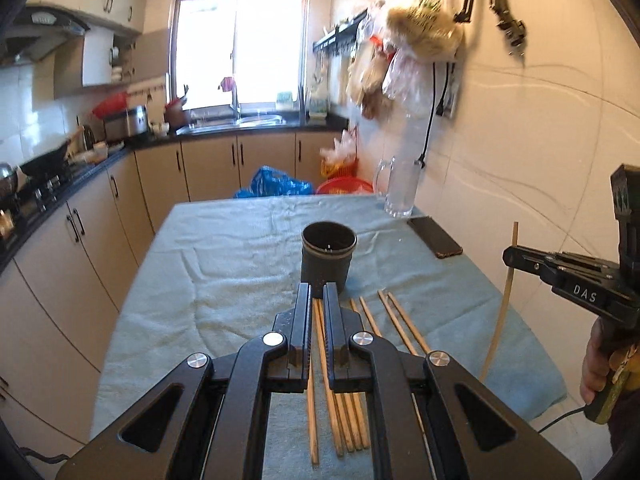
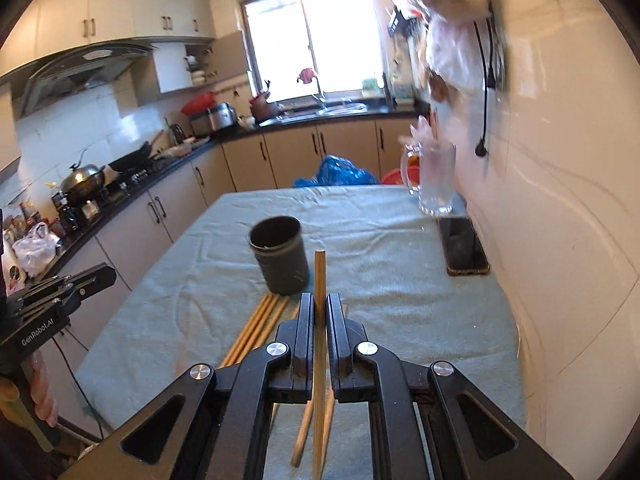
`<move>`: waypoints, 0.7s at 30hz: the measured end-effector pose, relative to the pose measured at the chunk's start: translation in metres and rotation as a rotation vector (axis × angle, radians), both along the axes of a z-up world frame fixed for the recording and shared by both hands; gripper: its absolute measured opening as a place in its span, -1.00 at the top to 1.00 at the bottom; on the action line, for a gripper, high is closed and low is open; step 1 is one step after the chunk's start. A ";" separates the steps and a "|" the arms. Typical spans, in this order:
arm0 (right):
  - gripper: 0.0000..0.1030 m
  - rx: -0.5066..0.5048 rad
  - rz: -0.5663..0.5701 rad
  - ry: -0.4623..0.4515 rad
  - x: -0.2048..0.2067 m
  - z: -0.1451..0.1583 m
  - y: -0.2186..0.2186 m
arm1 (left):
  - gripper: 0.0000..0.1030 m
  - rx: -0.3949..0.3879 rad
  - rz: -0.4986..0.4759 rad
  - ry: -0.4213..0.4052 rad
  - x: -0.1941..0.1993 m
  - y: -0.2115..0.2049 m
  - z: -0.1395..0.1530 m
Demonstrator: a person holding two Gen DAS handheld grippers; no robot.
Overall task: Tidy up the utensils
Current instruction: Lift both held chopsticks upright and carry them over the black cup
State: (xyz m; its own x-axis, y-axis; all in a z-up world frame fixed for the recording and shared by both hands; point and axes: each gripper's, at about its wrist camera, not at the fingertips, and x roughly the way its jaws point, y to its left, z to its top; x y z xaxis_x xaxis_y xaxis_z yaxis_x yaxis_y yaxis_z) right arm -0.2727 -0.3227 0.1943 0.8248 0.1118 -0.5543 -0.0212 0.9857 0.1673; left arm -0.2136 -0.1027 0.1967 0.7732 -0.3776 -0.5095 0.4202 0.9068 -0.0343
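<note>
A dark round holder cup (image 1: pixel 328 258) stands upright on the light blue cloth; it also shows in the right wrist view (image 2: pixel 280 254). Several wooden chopsticks (image 1: pixel 352 364) lie on the cloth in front of it, also seen in the right wrist view (image 2: pixel 256 328). My left gripper (image 1: pixel 317 294) hovers above them, jaws nearly together with nothing between them. My right gripper (image 2: pixel 320 304) is shut on one chopstick (image 2: pixel 319 360), held upright above the cloth; that chopstick (image 1: pixel 505 292) and the gripper (image 1: pixel 510 256) show at the right of the left wrist view.
A black phone (image 1: pixel 434 237) lies near the wall. A glass mug (image 1: pixel 400 184) stands at the far right corner of the table. The wall runs along the right edge. Kitchen counters and a stove (image 2: pixel 88 188) line the left side.
</note>
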 end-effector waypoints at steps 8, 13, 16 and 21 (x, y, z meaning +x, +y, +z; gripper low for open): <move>0.87 0.006 0.055 -0.045 -0.004 0.016 0.014 | 0.71 0.072 0.017 0.044 0.019 -0.009 -0.014; 0.87 0.070 0.082 -0.017 0.003 0.011 0.011 | 0.21 0.050 -0.094 0.297 0.083 -0.026 -0.073; 0.87 0.114 0.082 0.009 0.011 0.005 0.002 | 0.47 0.108 -0.066 0.384 0.114 -0.034 -0.111; 0.87 0.141 0.076 0.133 0.047 -0.014 -0.016 | 0.76 0.077 -0.062 0.520 0.143 -0.032 -0.154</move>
